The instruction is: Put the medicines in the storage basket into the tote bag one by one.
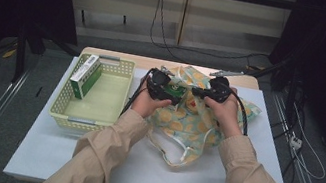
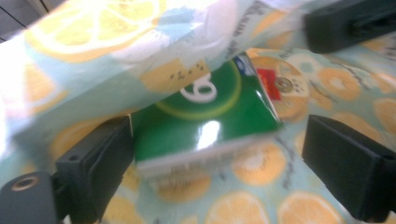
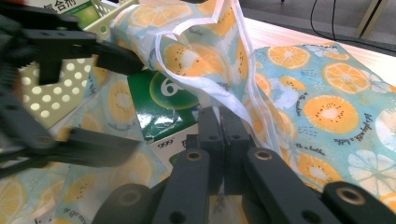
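Fabric bag [image 1: 191, 122], orange-slice print, lies at table [image 1: 147, 170] centre; its mouth is lifted. Inside the mouth: one green box [image 2: 205, 116], lying flat, half under the raised cloth. Left gripper [image 2: 215, 154] has jaws spread wide either side of that box, one jaw touching its edge. Right gripper [image 3: 219, 126] has jaws pinched together on the bag's white-edged rim. Yellow basket [image 1: 121, 71], at nine o'clock from the bag, holds a green-and-white carton [image 1: 85, 75] leaning against its left wall.
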The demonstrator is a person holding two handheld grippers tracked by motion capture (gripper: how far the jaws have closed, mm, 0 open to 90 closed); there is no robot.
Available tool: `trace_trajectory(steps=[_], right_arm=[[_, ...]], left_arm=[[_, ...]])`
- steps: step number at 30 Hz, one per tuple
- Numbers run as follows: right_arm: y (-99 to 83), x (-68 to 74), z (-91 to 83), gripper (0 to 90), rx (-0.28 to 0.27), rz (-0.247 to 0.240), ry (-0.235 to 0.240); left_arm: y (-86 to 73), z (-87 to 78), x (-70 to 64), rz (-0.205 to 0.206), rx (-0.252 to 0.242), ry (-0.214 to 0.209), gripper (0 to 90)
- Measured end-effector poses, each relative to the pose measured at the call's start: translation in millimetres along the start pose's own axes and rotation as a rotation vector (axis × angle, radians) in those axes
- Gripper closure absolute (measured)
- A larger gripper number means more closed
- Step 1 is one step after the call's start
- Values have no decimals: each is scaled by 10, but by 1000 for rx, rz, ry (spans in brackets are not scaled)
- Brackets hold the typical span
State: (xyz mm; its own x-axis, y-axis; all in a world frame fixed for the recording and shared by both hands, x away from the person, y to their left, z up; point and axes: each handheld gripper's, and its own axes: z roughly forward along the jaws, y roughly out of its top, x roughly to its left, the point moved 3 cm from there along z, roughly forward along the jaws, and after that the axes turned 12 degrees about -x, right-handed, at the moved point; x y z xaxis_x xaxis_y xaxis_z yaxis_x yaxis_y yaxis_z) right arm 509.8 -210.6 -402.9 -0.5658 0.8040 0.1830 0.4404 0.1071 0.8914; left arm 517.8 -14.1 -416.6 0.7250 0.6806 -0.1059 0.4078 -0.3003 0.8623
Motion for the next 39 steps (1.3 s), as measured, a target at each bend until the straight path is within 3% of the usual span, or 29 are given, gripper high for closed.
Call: trace_trajectory(steps=[3, 4, 5, 7, 9, 11, 12, 14, 17, 18, 20, 21, 23, 25, 34, 39], right_arm=[[-7, 32, -13, 896, 1, -2, -2], [-8, 36, -19, 896, -1, -1, -2], [-8, 42, -25, 896, 1, -3, -4], [-8, 52, -40, 896, 1, -2, -6], [-11, 57, -47, 896, 3, -7, -6], [-15, 58, -53, 896, 2, -6, -6], [-19, 60, -55, 896, 4, -4, -7], [-25, 59, -57, 896, 2, -2, -6], [-42, 59, -64, 896, 6, -5, -2], [-46, 56, -67, 896, 5, -4, -2], [-57, 49, -73, 896, 7, -2, 0], [-60, 46, -75, 896, 6, 1, 0], [-63, 47, -77, 896, 2, 4, 2], [-64, 52, -76, 896, 2, 2, 5], [-60, 38, -88, 896, -2, 1, 5], [-61, 35, -89, 896, 0, -1, 6]], left_arm=[[-2, -148, -10, 1, -8, -10, 101], [6, -193, -20, 3, -15, 8, 101], [13, -241, -22, 6, -6, -28, 100], [31, -334, -47, 31, -6, -34, 98], [48, -423, -72, 17, -15, -63, 98], [63, -522, -74, 56, -10, -38, 100], [67, -562, -71, 58, -11, -69, 99], [62, -637, -74, 53, -7, -85, 100], [55, -746, -45, 60, -14, -66, 103], [48, -780, -22, 61, -9, -90, 103], [26, -833, 22, 51, -7, -69, 104], [15, -857, 53, 38, -6, -96, 103], [3, -912, 112, 54, 1, -60, 104], [-1, -963, 178, 37, -3, -76, 104], [13, -1224, 516, 47, 20, -14, 106], [-8, -1333, 718, 25, 10, 25, 104]])
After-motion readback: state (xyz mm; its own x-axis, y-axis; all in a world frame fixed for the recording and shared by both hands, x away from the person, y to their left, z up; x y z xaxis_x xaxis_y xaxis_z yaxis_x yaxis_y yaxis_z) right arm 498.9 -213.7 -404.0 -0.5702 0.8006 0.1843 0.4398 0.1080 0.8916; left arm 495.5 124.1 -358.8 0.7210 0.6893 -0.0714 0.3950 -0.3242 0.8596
